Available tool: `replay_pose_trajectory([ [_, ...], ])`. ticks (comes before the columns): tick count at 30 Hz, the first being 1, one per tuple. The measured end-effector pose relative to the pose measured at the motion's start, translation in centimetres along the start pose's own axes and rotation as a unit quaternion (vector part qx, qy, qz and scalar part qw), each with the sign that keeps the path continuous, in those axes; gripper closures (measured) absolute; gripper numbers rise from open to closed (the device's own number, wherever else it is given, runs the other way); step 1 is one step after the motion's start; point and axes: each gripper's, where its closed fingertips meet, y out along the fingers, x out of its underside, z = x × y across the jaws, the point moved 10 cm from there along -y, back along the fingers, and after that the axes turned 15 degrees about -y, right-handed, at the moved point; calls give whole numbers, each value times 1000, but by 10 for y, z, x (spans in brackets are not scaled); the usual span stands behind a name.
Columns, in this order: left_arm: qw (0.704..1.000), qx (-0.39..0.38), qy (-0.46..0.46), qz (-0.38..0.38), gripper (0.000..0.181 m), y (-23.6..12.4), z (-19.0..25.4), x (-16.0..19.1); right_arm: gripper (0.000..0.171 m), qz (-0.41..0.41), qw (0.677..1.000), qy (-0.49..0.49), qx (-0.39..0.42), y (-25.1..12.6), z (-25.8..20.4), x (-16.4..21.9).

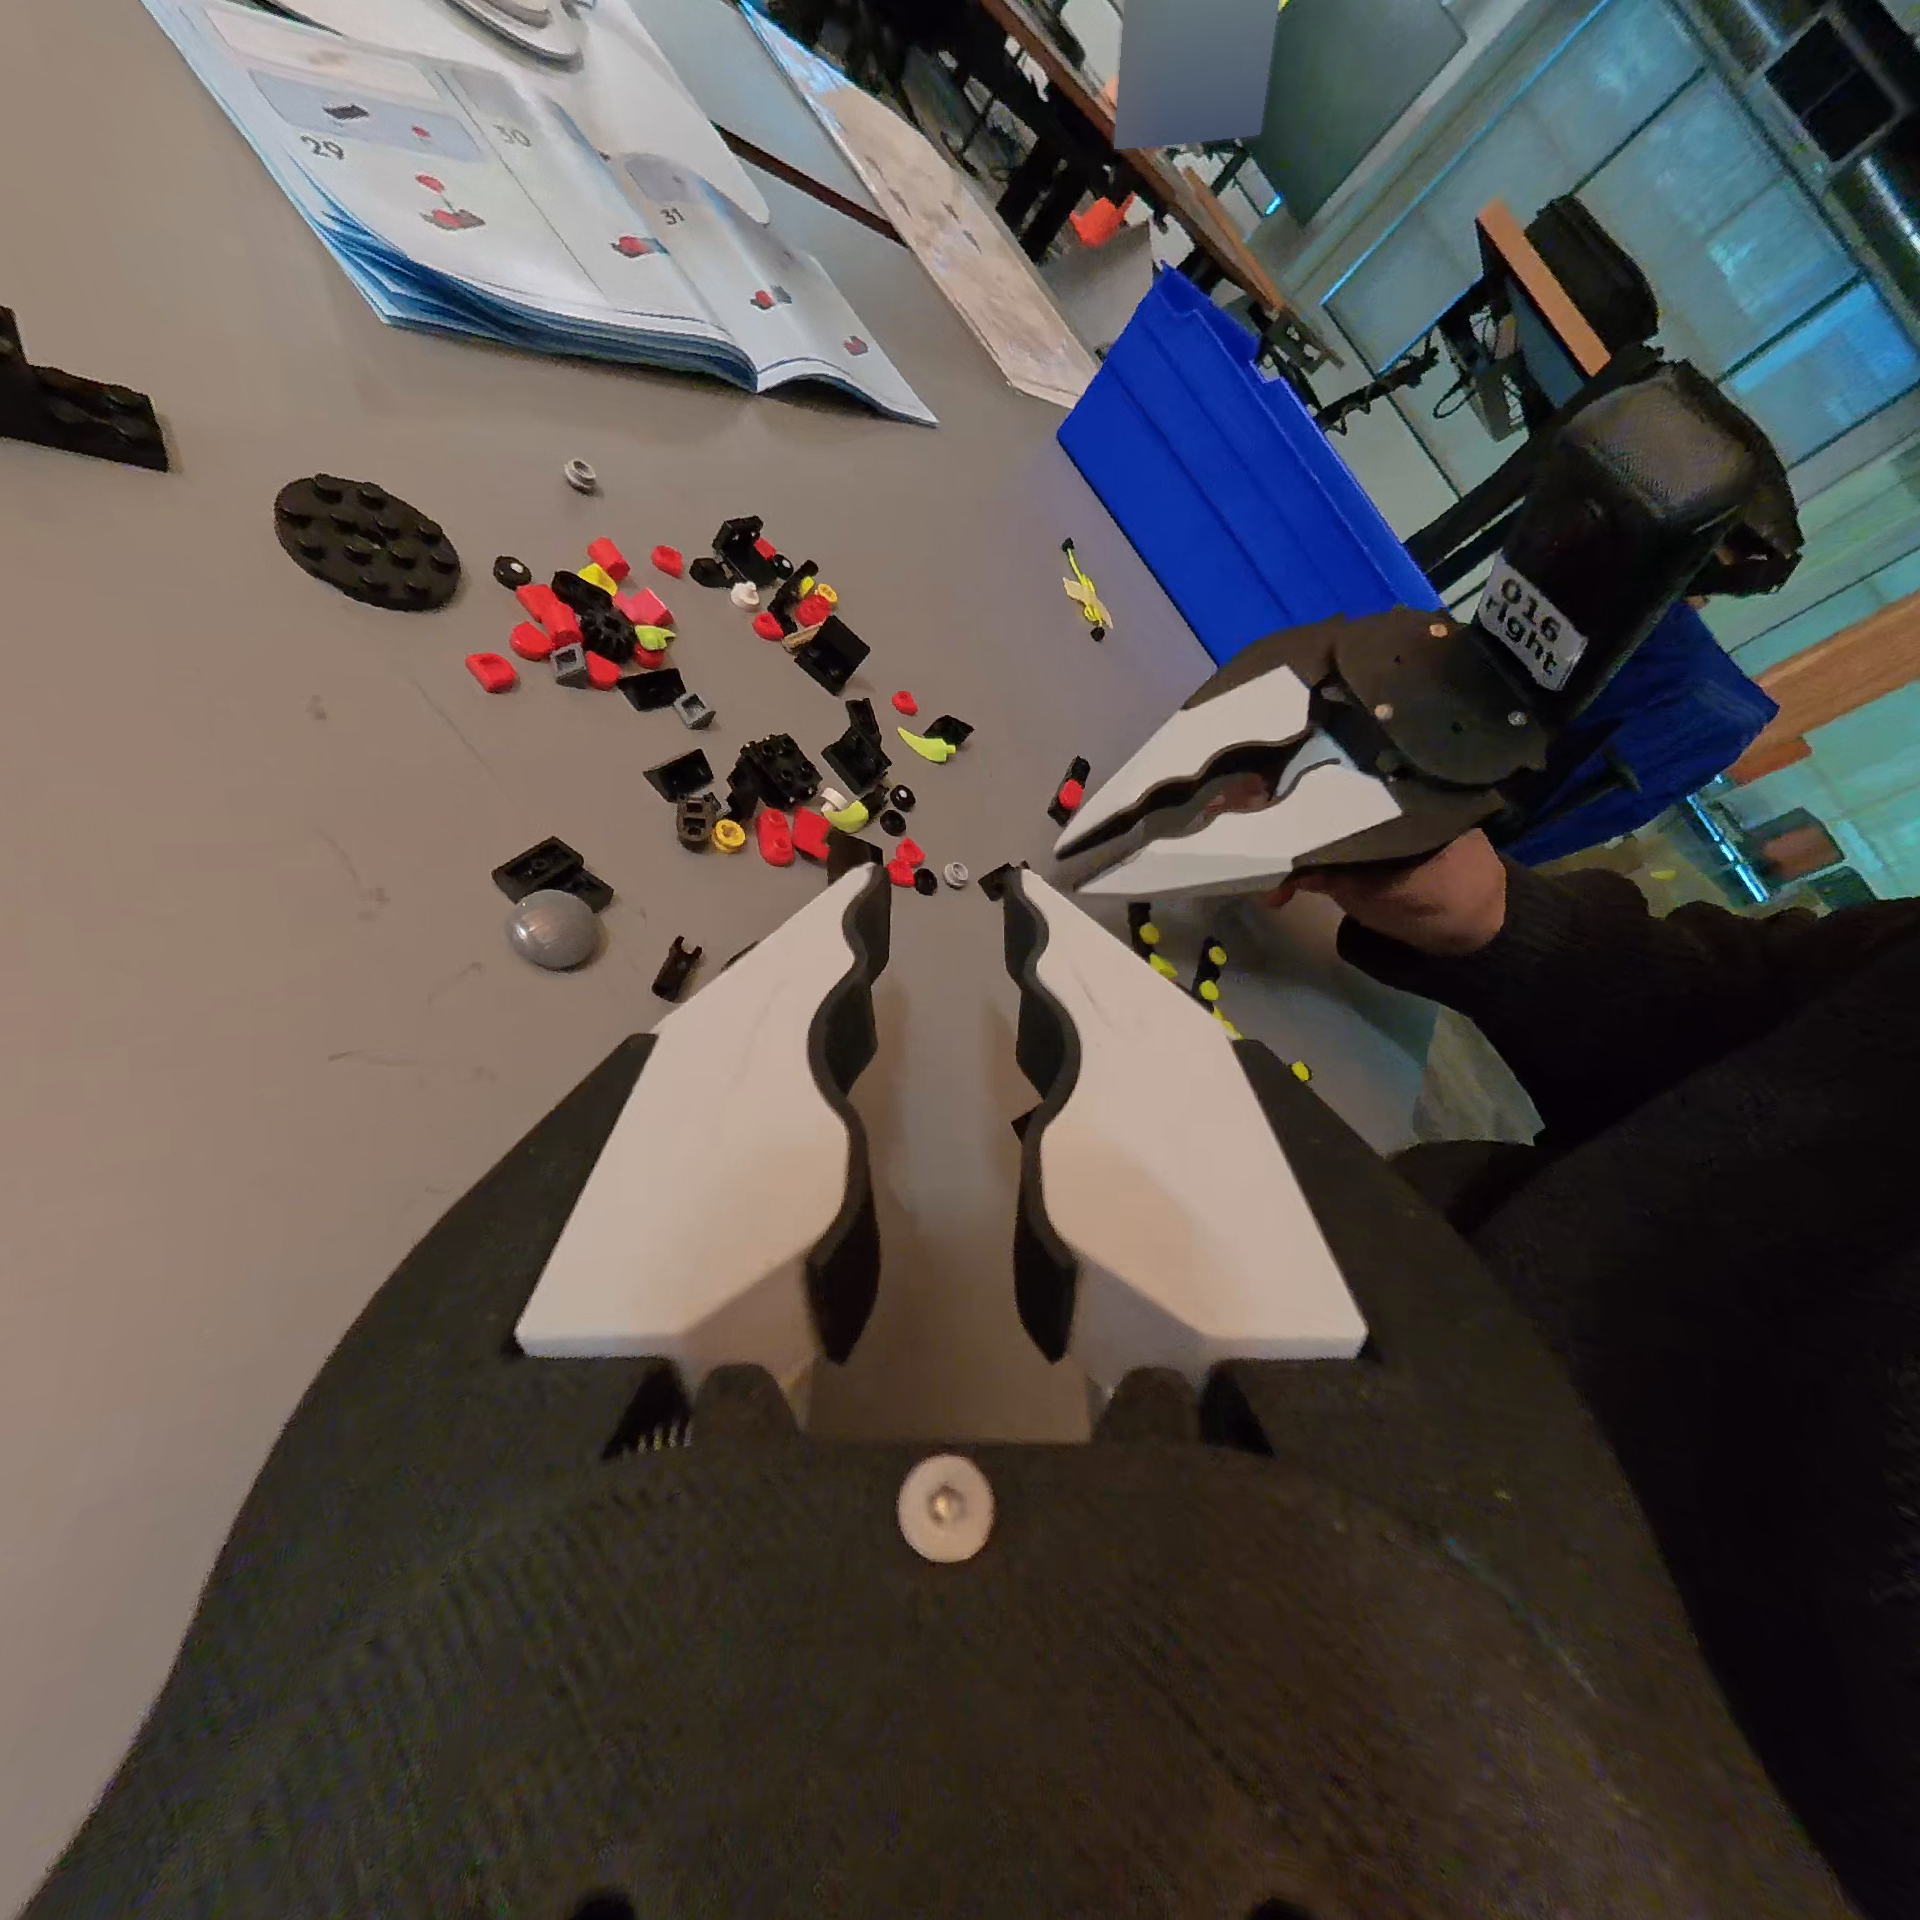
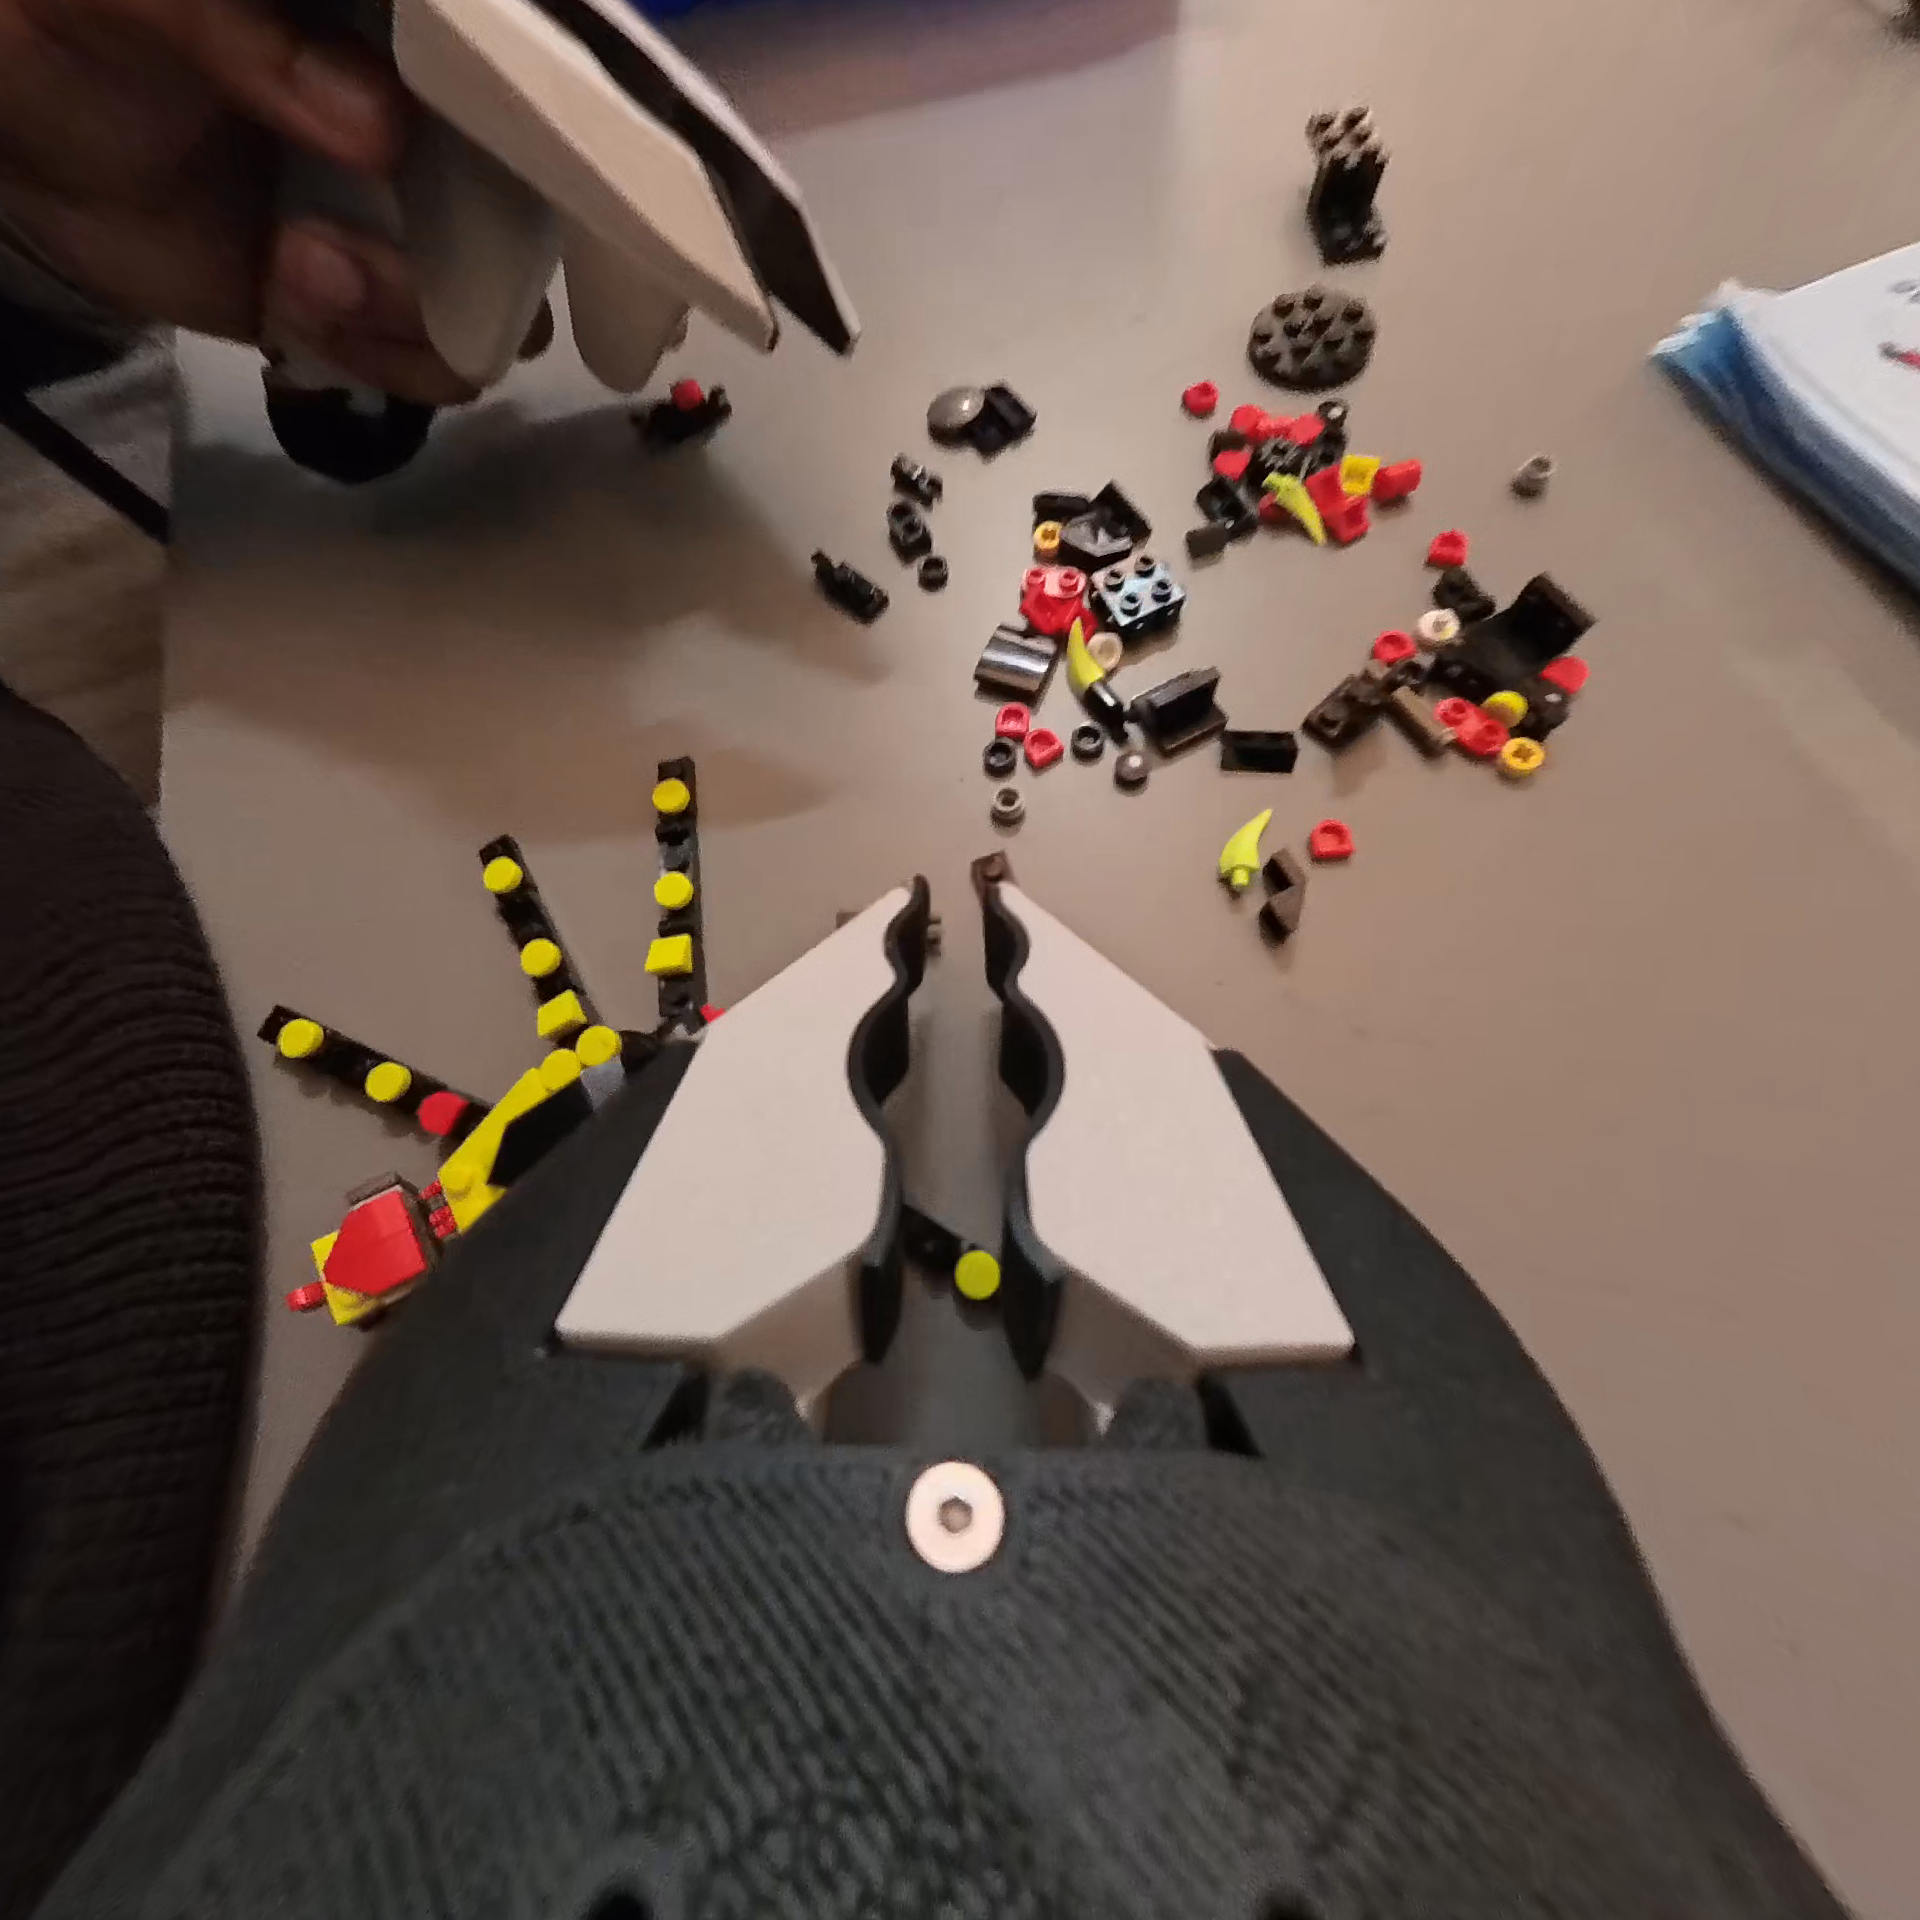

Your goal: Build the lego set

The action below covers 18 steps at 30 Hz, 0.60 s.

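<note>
Loose lego pieces (image 1: 727,675), red, black, yellow and lime, lie scattered on the grey table (image 1: 208,1039); they also show in the right wrist view (image 2: 1247,603). A part-built model (image 2: 499,1049) of black strips with yellow studs and a red and yellow body lies left of my right gripper (image 2: 953,883). The right gripper's jaws stand a narrow gap apart with nothing between them, and a small dark piece (image 2: 989,864) sits at the tip. My left gripper (image 1: 948,883) is open and empty, low over the table near the pile. The right gripper (image 1: 1070,868) hovers beside it.
An open instruction booklet (image 1: 499,208) lies at the back. A blue bin (image 1: 1226,468) stands at the table's right edge. A black round plate (image 1: 366,540), a grey dome (image 1: 554,928) and a black assembly (image 1: 73,405) lie left of the pile. A person's dark sleeve (image 1: 1610,987) is on the right. Across from one pair of fingers to the other is roughly 10 cm. To the grey dome (image 1: 554,928): left tips about 7 cm, right tips about 15 cm. The right camera catches it too, in the right wrist view (image 2: 957,403).
</note>
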Motion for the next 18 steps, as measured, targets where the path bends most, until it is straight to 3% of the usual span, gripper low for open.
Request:
replay_pose_trajectory([
  [5,1000,1,0,-7,160,1,0,1,163,29,999,17,5,-5,6,1],
  [18,1000,1,-8,-11,160,3,-3,1,161,10,1000,8,28,-9,15,9],
])
